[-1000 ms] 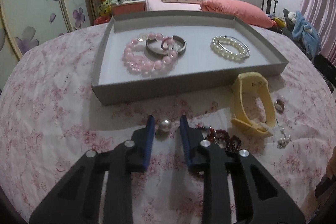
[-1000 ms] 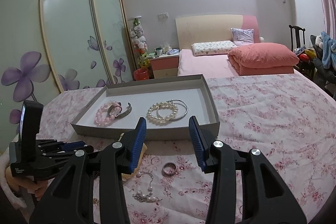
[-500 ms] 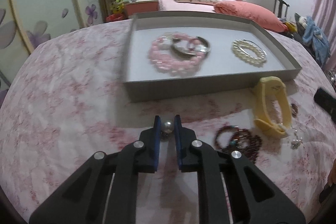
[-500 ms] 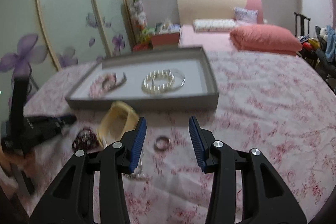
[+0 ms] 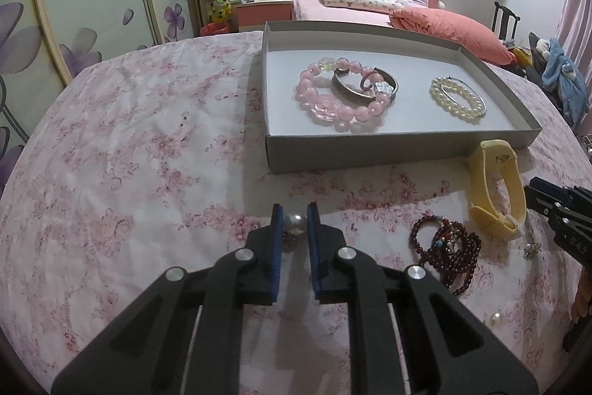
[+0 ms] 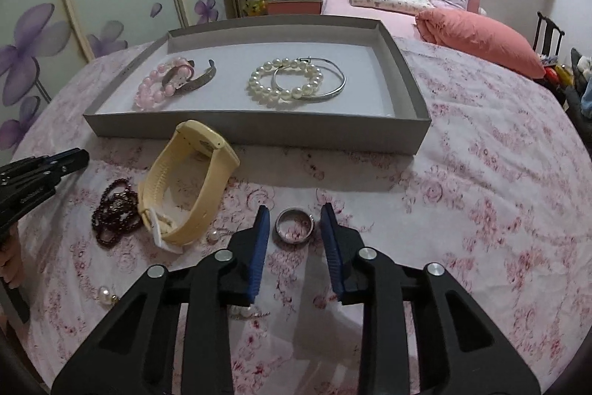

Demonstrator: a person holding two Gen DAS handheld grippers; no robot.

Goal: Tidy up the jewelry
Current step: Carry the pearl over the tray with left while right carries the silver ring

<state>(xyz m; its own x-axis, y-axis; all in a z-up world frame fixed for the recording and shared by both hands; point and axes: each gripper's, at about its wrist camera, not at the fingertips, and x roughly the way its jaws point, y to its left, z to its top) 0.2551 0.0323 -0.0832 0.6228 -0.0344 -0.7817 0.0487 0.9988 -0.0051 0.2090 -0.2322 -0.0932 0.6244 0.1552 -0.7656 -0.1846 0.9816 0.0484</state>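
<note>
My left gripper (image 5: 295, 215) is shut on a pearl earring (image 5: 297, 224) and holds it just above the floral cloth, left of the grey tray (image 5: 370, 150). The tray holds a pink bead bracelet (image 5: 333, 113), a metal cuff (image 5: 355, 91) and a pearl bracelet (image 5: 457, 97). My right gripper (image 6: 294, 223) is open, its fingers on either side of a silver ring (image 6: 294, 230) lying on the cloth. A yellow watch band (image 6: 188, 187), dark red beads (image 6: 116, 211) and a loose pearl earring (image 6: 104, 294) lie to its left.
The tray (image 6: 259, 132) stands just beyond the right gripper. A small pearl piece (image 6: 212, 236) lies by the yellow band. The left gripper shows at the left edge of the right wrist view (image 6: 37, 173). A bed with pink bedding (image 6: 477, 36) is behind the table.
My left gripper closed on the pearl earring and carried it left, away from the red beads. My right gripper came down and forward over the silver ring, its jaws narrowing around it.
</note>
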